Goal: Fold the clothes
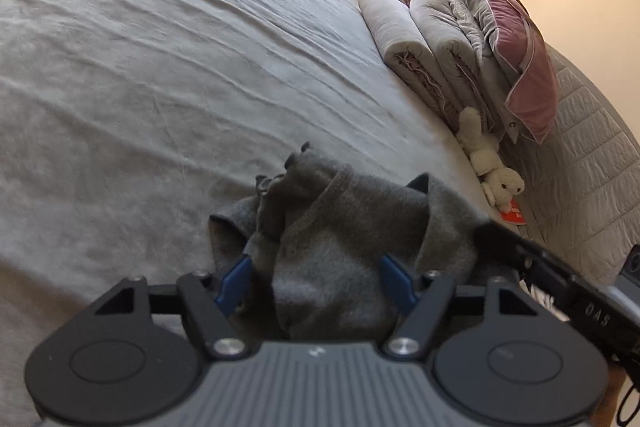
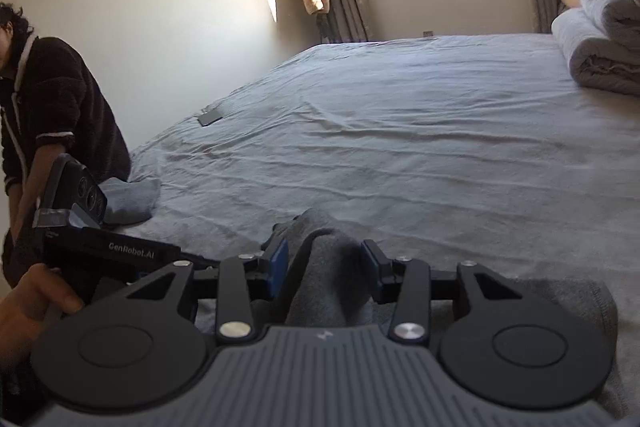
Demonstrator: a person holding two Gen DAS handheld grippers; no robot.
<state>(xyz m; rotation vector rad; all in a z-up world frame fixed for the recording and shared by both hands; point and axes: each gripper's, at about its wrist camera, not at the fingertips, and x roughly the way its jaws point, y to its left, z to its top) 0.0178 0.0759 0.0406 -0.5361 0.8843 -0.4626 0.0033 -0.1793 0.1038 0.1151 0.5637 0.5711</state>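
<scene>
The left gripper [image 1: 314, 277] stands with its blue pads [image 1: 236, 281] partway apart, and a bunched fold of the dark grey garment [image 1: 332, 247] lies between them; the pads do not look pressed on the cloth, with a gap showing at each side. In the right wrist view the right gripper [image 2: 326, 269] also has its blue-padded fingers [image 2: 279, 267] parted to a moderate width, a raised ridge of the same grey garment [image 2: 332, 267] standing up between them (the cloth sits close to the right pad, so whether it touches there I cannot tell).

The garment is heaped in a crumpled mound on the near edge of the bed [image 1: 160, 67], directly in front of both grippers, with part of it spreading under the right gripper's body toward the lower right of that view.

Farther out, the pale grey sheet is wrinkled across the whole bed. At the head end lie rolled quilts [image 1: 404, 35], a pink velvet pillow [image 1: 520, 55] leaning on the quilted headboard [image 1: 592, 147], and a white plush toy [image 1: 492, 163]. A dark flat phone [image 2: 211, 117] rests on the sheet's far left side, well apart from the garment. A person in a dark fleece jacket [image 2: 60, 107] stands at the left beside the bed, a hand [image 2: 28, 303] at the lower left corner.
</scene>
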